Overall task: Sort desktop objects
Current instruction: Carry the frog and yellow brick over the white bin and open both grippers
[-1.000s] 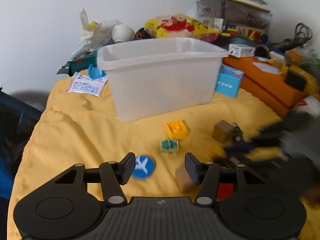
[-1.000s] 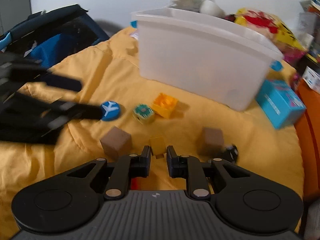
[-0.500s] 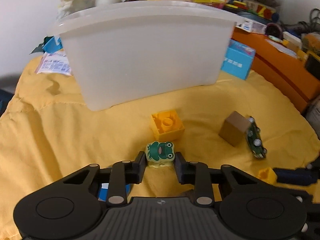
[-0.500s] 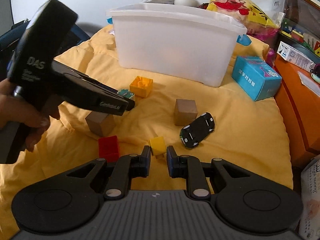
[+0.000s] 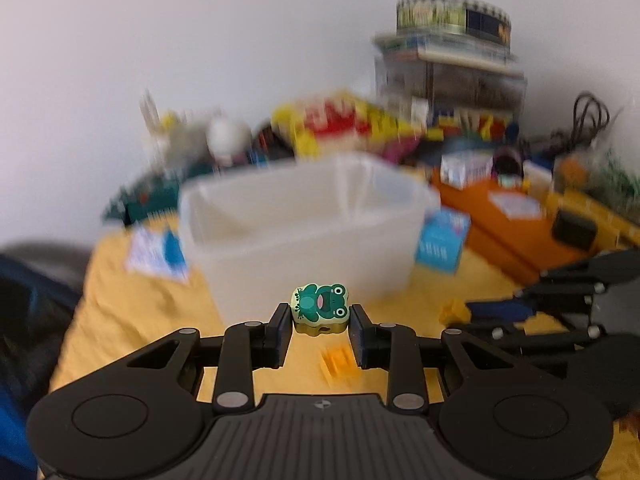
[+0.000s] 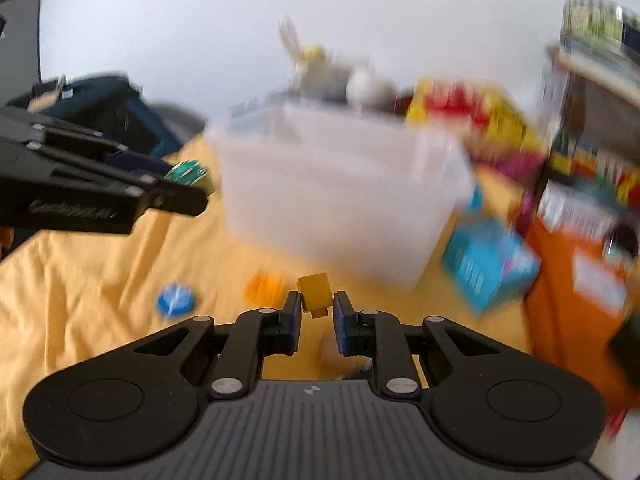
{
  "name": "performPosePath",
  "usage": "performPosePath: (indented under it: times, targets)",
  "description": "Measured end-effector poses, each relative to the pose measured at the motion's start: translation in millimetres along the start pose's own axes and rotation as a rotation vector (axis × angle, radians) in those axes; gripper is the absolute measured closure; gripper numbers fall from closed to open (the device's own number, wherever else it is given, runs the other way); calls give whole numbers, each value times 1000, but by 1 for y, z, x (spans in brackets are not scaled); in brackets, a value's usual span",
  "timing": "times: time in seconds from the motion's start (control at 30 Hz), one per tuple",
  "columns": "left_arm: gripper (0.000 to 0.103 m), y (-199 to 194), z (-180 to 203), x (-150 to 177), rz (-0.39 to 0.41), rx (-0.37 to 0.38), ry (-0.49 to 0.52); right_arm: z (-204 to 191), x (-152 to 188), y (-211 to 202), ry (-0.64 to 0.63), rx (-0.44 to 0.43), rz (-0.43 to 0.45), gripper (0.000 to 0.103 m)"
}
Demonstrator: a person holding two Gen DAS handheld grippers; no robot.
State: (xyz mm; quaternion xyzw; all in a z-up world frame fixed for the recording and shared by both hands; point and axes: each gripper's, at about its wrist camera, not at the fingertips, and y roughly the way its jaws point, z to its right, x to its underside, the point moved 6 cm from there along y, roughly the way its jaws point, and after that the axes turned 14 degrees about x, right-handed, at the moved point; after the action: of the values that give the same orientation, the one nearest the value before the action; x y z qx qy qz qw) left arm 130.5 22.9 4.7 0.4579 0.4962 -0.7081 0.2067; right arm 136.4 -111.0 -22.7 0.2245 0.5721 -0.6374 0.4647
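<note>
My left gripper (image 5: pixel 319 320) is shut on a green frog block (image 5: pixel 320 308) and holds it above the yellow cloth, in front of the translucent white bin (image 5: pixel 304 236). My right gripper (image 6: pixel 316 312) is shut on a small yellow brick (image 6: pixel 316 290), also lifted off the cloth and facing the bin (image 6: pixel 340 200). The left gripper with the frog block (image 6: pixel 186 172) shows at the left of the right wrist view. The right gripper (image 5: pixel 468 314) with the yellow brick (image 5: pixel 454 312) shows at the right of the left wrist view.
An orange brick (image 6: pixel 264 286) and a blue round airplane token (image 6: pixel 175 299) lie on the yellow cloth (image 6: pixel 100 280). A blue box (image 6: pixel 490 266) stands right of the bin beside an orange case (image 5: pixel 508 224). Cluttered bags and stacked boxes are behind the bin. A dark bag (image 6: pixel 100 108) is at left.
Both grippers have risen off the cloth with their blocks, the left with the frog block and the right with the yellow brick, and now face the bin from higher up.
</note>
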Motion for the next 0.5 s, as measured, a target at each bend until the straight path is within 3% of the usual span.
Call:
performPosePath:
  times: [0.13,0.27,0.4,0.5]
  targets:
    - [69,-13,-12,-41,77,-47,38,15,-57,-1,-12,42,144,83]
    - [69,-4,-31,-69,115,-100,64,23,-96,12,0,79,204,83]
    - [69,34,-53,-84,97,-135,84,24,-114,46,40,88,171,83]
    - [68,62,-67,-81,7,-141,19,24,-111,74,48,99,102,75]
